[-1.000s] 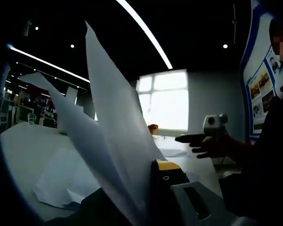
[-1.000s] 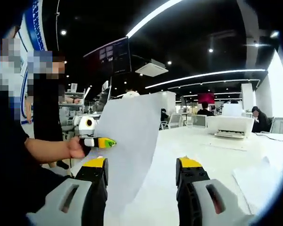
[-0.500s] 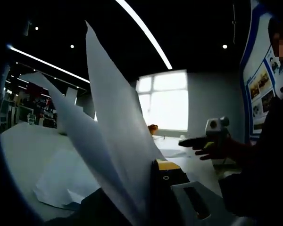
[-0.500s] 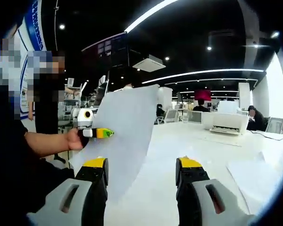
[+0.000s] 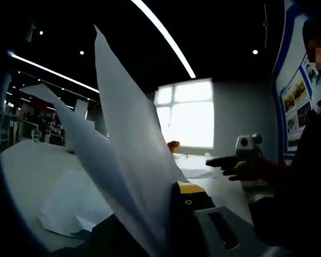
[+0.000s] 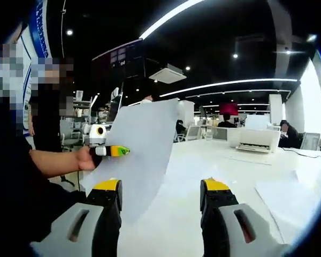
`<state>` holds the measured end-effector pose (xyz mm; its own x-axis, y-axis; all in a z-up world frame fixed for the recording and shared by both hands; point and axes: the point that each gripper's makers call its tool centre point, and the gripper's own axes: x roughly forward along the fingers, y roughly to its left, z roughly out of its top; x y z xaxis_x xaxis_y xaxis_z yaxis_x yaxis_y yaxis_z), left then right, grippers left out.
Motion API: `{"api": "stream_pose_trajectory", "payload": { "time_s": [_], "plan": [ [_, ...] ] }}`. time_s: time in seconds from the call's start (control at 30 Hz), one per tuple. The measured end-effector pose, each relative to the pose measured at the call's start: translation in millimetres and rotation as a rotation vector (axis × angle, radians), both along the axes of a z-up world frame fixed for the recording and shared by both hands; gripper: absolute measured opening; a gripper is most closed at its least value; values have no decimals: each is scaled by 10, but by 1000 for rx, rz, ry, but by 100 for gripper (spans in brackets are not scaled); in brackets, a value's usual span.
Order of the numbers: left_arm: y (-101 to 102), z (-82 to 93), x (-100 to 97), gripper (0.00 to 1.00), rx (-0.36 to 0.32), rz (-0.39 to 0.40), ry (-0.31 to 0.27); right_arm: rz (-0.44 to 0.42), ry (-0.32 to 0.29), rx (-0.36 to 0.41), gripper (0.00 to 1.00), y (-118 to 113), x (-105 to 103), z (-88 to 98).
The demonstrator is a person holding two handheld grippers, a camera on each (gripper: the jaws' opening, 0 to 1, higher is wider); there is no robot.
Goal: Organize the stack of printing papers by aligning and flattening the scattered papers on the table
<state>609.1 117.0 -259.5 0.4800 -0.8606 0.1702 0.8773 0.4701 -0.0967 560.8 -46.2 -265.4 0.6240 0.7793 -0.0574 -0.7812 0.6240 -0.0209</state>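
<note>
My left gripper (image 5: 168, 195) is shut on a few white sheets of paper (image 5: 123, 144) that stand up from its jaws and fan out to the upper left. In the right gripper view the same left gripper (image 6: 115, 151), held in a person's hand, pinches the edge of the raised paper (image 6: 142, 144) above the white table (image 6: 203, 160). My right gripper (image 6: 161, 188) is open with nothing between its yellow-tipped jaws, just below the sheet's lower edge. In the left gripper view, my right gripper (image 5: 224, 159) hovers at the right, apart from the paper.
Loose sheets lie on the table at the left (image 5: 69, 206) and at the right (image 6: 289, 195). A white printer (image 6: 257, 140) stands at the table's far side. The person's dark sleeve (image 6: 21, 182) is close on the left. People sit in the background.
In the left gripper view the right gripper has drifted a little to the right, away from the paper. The sheets stay clamped and upright.
</note>
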Motion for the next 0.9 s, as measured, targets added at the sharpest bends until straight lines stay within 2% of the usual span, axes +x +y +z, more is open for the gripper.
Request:
{"api": "stream_pose_trajectory", "payload": {
  "time_s": [0.57,0.9],
  "plan": [
    [3,7,3,8,-2,1,-3,-20,10,10,56,-87,-76,-13],
    [-1,18,-2,8,-2,4,-15,-45,10,3,56,-273,-121,-32]
  ]
}}
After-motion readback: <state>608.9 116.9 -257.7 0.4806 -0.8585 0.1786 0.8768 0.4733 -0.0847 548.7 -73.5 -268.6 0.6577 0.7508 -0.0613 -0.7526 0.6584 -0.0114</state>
